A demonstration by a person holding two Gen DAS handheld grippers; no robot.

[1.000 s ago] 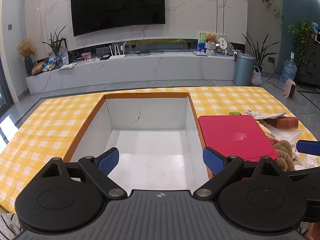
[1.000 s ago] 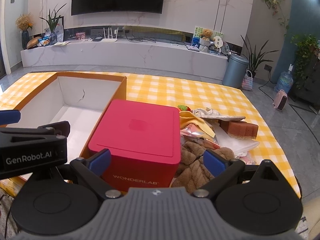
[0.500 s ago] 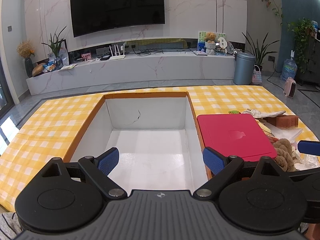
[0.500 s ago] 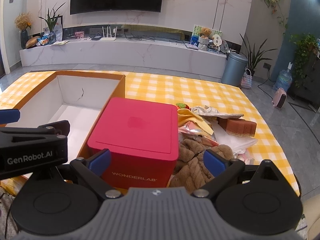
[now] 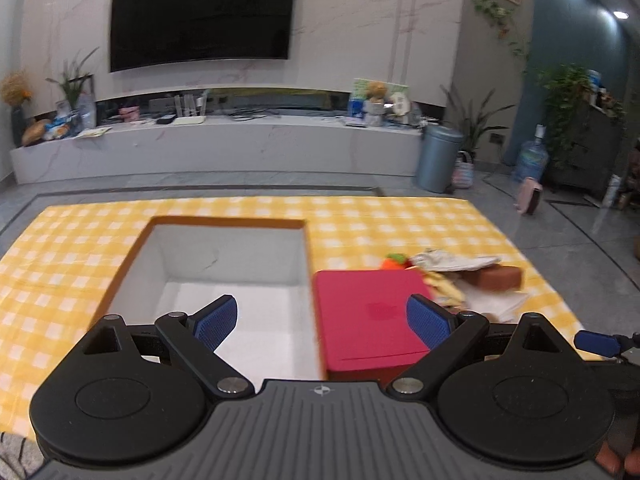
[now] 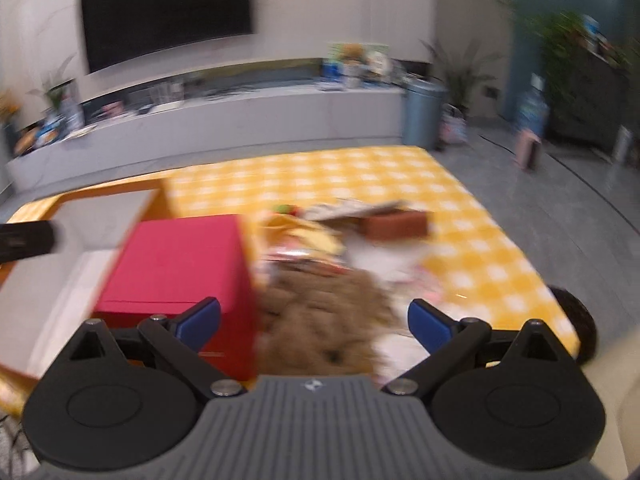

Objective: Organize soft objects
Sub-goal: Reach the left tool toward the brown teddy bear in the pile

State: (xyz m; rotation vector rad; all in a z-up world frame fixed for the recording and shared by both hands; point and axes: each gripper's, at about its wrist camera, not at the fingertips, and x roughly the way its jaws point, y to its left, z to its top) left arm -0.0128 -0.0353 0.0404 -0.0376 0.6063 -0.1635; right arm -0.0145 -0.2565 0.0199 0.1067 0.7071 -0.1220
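An open white-lined cardboard box [image 5: 248,256] sits on the yellow checked cloth; it looks empty. A closed red box [image 5: 368,312] stands against its right side. To the right lies a pile of soft things: a brown plush toy [image 6: 324,320], a brown sponge block [image 5: 496,278], white cloth [image 5: 452,258], a yellow cloth and an orange toy [image 5: 394,261]. My left gripper [image 5: 322,322] is open above the boxes' near edge. My right gripper [image 6: 314,320] is open, just above the plush toy. The right wrist view is blurred.
The checked table [image 5: 400,216] ends close to the right of the pile. The right gripper's blue fingertip [image 5: 596,342] shows at the left view's right edge. Behind are a TV wall, a low marble shelf and a grey bin [image 5: 438,158].
Both grippers have risen and swung right. The right gripper now points over the plush toy instead of the red box. Both stay open.
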